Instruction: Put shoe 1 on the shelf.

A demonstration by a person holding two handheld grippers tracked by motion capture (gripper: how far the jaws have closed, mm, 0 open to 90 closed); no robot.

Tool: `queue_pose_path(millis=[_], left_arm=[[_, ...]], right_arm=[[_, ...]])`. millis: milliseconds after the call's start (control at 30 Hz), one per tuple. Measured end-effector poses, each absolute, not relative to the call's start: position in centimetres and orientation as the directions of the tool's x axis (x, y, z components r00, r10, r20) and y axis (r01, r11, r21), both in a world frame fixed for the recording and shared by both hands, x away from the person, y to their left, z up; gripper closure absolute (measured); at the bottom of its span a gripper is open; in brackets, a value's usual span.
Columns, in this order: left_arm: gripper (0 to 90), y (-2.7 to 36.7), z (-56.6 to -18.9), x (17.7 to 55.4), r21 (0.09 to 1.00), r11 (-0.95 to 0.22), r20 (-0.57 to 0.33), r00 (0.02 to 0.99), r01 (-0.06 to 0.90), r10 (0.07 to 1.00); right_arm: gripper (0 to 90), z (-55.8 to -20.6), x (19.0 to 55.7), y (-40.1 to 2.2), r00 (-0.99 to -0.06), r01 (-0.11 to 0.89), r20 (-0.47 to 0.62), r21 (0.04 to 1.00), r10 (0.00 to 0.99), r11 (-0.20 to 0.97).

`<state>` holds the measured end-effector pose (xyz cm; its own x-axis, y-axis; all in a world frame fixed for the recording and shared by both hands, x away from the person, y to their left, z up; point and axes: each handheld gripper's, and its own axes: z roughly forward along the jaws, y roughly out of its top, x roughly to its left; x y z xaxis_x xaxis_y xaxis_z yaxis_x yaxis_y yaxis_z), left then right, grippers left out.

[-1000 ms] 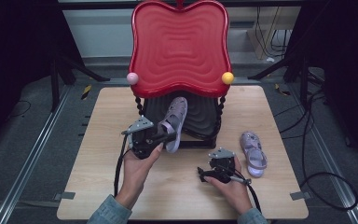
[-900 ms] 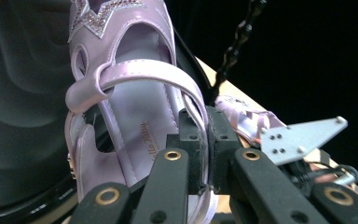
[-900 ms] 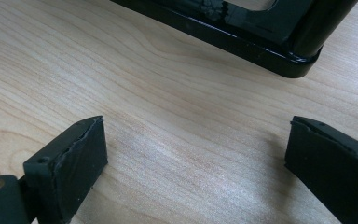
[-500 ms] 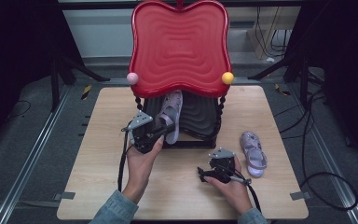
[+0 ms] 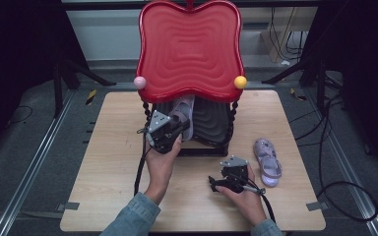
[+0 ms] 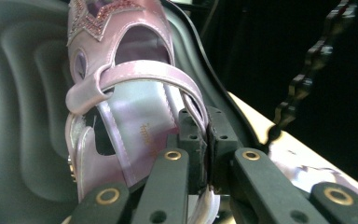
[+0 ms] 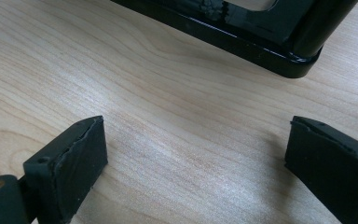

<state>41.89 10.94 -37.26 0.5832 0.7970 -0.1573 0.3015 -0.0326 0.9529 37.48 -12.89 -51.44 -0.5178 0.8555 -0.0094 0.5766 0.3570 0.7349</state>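
held sandal: a glossy lilac child's sandal with a glittered star front, thin straps and a smooth insole; it hangs toe-first over the left side of the rack's lower shelf.
left gripper: the left gripper has its jaws pinched together on the sandal's thin heel strap, no gap showing.
advice: the strap is slim and slick, so I would keep the squeeze firm, lower until the sole lies flat on the ribs, then let go.
lower shelf: the black shelf is hard moulded plastic with rippled, wave-like ridges.
top shelf: the red shelf is shiny, with a wavy outline, and overhangs the work.
right gripper: the right gripper rests on the table with jaws wide apart, nothing between them.
second sandal: a matching sandal lies flat, right of the rack.
table: the table is pale wood with fine grain.
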Motion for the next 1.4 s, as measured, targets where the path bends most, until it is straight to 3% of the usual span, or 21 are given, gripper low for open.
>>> queue_pose_path(millis=[300,767,1400], left_arm=[[86.4,10.9,-37.5,43.4,0.964,-0.021,-0.123,0.517,0.264,0.847],[86.4,11.3,-38.6,44.2,0.956,-0.041,-0.105,0.470,0.291,0.876],[86.1,9.5,-39.3,46.0,0.930,-0.010,-0.171,0.455,0.368,0.874]], right_arm=[[5.7,-51.4,37.5,-12.9,-0.518,0.577,-0.009,0.734,0.856,0.357],[5.7,-51.4,37.5,-12.9,-0.519,0.576,-0.009,0.735,0.855,0.357],[5.7,-51.4,37.5,-12.9,-0.526,0.573,-0.010,0.735,0.850,0.363]])
